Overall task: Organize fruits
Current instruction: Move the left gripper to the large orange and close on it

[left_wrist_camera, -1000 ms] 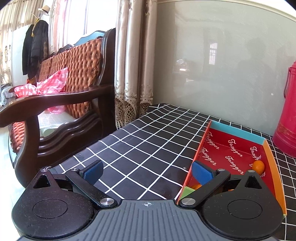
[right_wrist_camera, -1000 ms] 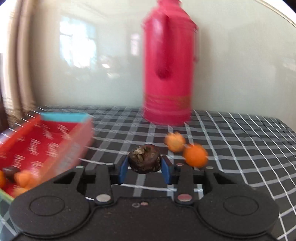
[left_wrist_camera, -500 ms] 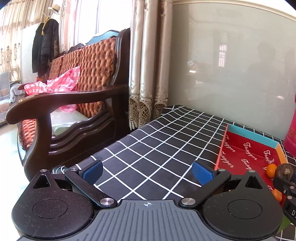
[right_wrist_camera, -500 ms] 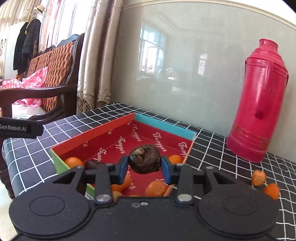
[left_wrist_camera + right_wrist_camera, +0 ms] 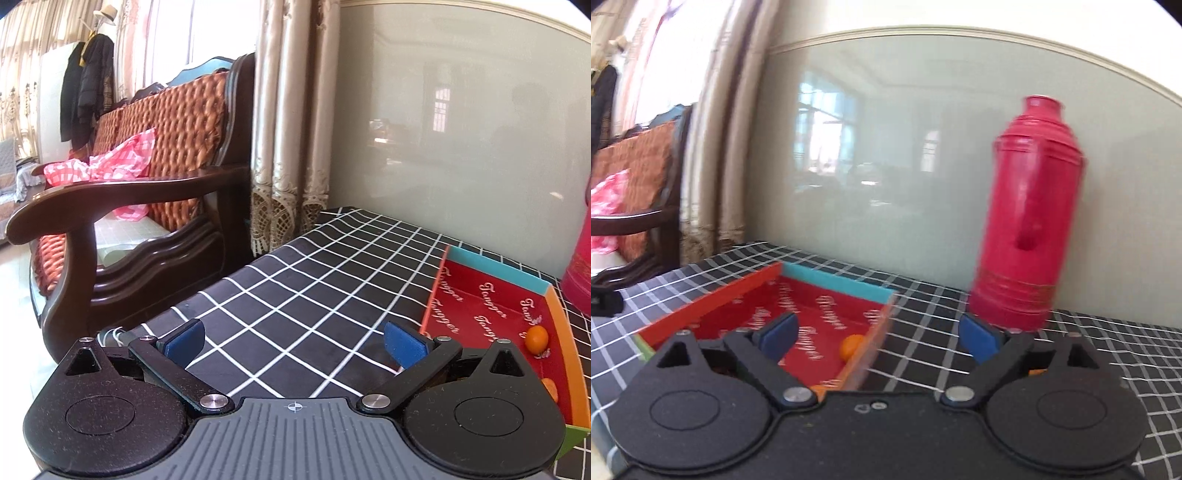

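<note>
Red tray [image 5: 827, 314] collects the fruit, one orange [image 5: 851, 345] inside; right gripper [image 5: 877, 338] gapes empty above its rim, left gripper [image 5: 293, 341] likewise empty.

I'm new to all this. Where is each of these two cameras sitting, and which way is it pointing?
Left wrist: sits on the left gripper, looking forward between its open blue-padded fingers across the checked tablecloth toward a sofa and curtain.
Right wrist: sits on the right gripper, also open and empty, facing the red tray and pink thermos by the wall.
Shared: the tray, an orange fruit inside it, the tablecloth, and the thermos.
</note>
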A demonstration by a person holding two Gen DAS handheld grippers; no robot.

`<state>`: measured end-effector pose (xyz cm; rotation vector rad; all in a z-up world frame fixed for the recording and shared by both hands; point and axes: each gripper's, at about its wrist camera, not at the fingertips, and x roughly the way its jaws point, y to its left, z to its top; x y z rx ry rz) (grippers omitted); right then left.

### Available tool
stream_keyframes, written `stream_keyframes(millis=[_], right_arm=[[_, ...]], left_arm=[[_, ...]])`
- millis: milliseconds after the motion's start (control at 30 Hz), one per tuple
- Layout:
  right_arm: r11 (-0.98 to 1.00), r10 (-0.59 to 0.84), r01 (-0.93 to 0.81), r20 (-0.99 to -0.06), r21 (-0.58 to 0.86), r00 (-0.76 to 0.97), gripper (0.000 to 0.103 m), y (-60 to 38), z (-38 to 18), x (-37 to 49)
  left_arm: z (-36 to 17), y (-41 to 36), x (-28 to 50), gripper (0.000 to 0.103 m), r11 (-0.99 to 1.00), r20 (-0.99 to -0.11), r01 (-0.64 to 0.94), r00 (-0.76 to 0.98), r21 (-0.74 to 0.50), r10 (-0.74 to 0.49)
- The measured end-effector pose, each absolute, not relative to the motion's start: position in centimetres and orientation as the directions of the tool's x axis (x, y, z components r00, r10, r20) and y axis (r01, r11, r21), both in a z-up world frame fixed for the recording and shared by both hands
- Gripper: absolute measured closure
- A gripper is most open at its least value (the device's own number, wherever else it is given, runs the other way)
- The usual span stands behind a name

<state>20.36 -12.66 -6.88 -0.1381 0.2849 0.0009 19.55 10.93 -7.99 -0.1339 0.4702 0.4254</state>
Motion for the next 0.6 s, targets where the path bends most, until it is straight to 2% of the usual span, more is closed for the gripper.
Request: stream_keyframes(millis=[67, 167, 500, 600], right_arm=[[0.987, -0.102, 0.06, -0.292, -0.149, 0.951, 0.014, -14.1, -6.9, 20.5], [0.971, -0.224, 0.183, -0.31, -0.156, 0.924, 0.006, -16.8, -7.3, 20.5], [0.876, -0.481, 0.451, -0.342, -0.169, 0.807, 0.006, -24.4, -8.1, 19.4], [0.833, -0.552, 0.525, -0.317, -0.174, 0.771, 0.006, -26.2, -8.4, 18.2]], left_arm=[[-7.9, 9.9, 19.8, 0.001, 0.914, -0.462, -0.406, 0.815, -0.024, 0.35], [-7.9, 7.7, 20.2, 0.001, 0.933, -0.454, -0.36, 0.833, -0.012, 0.316], [-8.0, -2.4, 21.3, 0.001, 0.991, -0.42, -0.13, 0.897, 0.042, 0.135], [-8.1, -5.4, 21.6, 0.001, 0.997, -0.425, -0.055, 0.902, 0.052, 0.072]])
